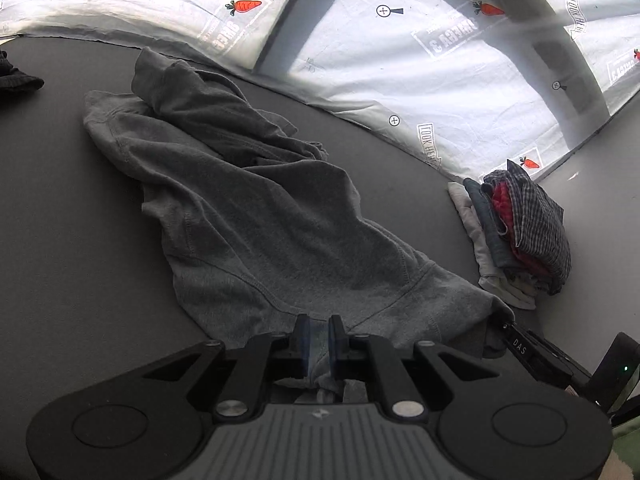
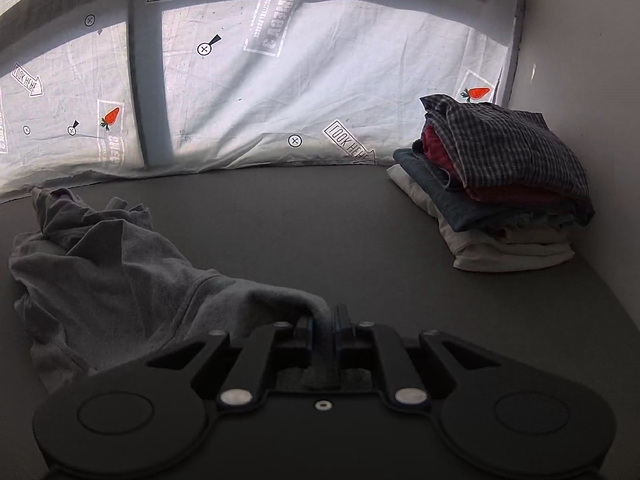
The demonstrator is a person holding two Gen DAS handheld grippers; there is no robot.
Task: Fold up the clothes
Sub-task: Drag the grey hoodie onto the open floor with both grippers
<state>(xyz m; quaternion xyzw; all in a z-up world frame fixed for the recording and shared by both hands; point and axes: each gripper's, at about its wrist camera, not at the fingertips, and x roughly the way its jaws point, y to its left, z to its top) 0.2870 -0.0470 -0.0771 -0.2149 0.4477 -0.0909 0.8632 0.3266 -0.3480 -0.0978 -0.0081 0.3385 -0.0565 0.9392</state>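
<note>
A grey garment (image 1: 256,208) lies crumpled on the dark table (image 1: 60,200), stretching away from me. My left gripper (image 1: 319,338) is shut on its near hem. My right gripper (image 2: 323,326) is shut on another edge of the same grey garment (image 2: 104,280), which trails off to the left in the right wrist view. The right gripper also shows in the left wrist view (image 1: 520,346) at the garment's right corner.
A stack of folded clothes (image 2: 500,184) with a checked shirt on top sits at the back right of the table (image 2: 320,232); it also shows in the left wrist view (image 1: 520,232). A white printed sheet (image 2: 300,80) hangs behind. A dark cloth (image 1: 16,76) lies far left.
</note>
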